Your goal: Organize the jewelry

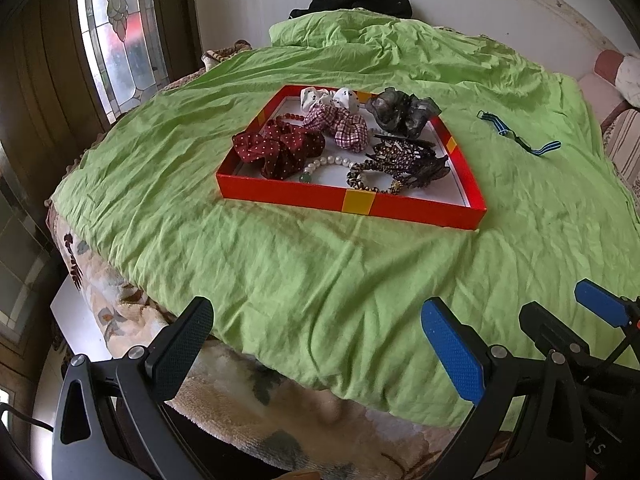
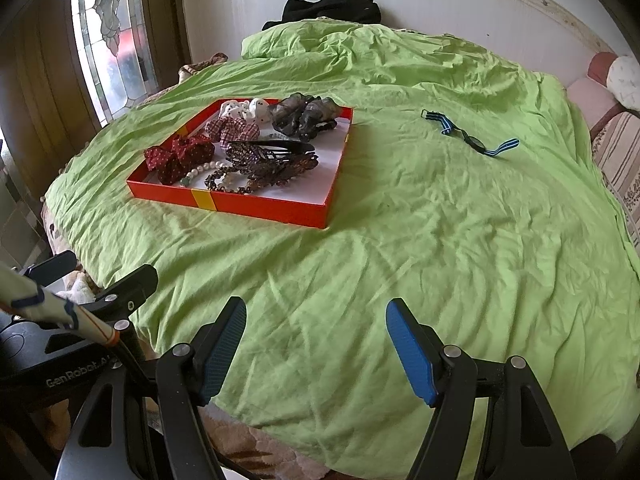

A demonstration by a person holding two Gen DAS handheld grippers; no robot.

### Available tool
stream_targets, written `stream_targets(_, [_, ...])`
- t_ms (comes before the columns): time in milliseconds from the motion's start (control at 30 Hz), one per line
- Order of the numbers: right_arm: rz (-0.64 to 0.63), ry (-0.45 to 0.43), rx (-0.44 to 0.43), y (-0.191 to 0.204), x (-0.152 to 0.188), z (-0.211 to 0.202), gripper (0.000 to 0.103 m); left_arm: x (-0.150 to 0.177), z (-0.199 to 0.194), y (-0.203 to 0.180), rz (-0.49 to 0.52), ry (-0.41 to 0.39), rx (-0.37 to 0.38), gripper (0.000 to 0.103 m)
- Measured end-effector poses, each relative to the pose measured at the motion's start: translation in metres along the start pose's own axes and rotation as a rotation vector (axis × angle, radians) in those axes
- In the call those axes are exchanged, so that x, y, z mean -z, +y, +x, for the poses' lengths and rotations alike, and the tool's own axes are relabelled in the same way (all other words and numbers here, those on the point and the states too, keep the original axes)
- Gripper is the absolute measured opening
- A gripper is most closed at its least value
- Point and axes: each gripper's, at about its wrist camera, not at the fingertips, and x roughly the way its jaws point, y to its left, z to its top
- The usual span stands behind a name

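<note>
A shallow red tray (image 1: 288, 196) (image 2: 264, 206) lies on the green sheet (image 1: 320, 280) (image 2: 440, 240). It holds scrunchies, a dark red dotted one (image 1: 280, 148) (image 2: 180, 158), a pearl bracelet (image 1: 332, 162) (image 2: 206, 169), a brown hair claw (image 1: 404, 156) (image 2: 272, 160) and a grey scrunchie (image 1: 400, 114) (image 2: 304, 116). A blue-striped strap (image 1: 518, 134) (image 2: 468, 134) lies on the sheet right of the tray. My left gripper (image 1: 320, 344) is open and empty, near the bed's front edge. My right gripper (image 2: 316, 348) is open and empty, also well short of the tray.
Black clothing (image 1: 356, 0) (image 2: 332, 8) lies at the head of the bed by the white wall. A stained-glass window (image 1: 116, 28) (image 2: 108, 28) is on the left. A floral blanket (image 1: 240, 400) hangs at the bed's front edge. A striped cushion (image 2: 616, 152) sits at right.
</note>
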Motion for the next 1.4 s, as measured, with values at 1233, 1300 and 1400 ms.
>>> stream_targets(1233, [0.018,-0.005,0.016,-0.002,0.000,0.000,0.077,-0.001,-0.003,0.014,-0.049,-0.026,-0.072,0.103])
stream_targets(1300, [0.018,-0.004,0.014,-0.002,0.000,0.000,0.077,-0.001,-0.005,0.015,-0.056,-0.029,-0.075,0.103])
stream_targets(1400, [0.023,-0.006,0.009,-0.002,0.000,-0.002,0.077,-0.002,-0.007,0.016,-0.059,-0.032,-0.077,0.103])
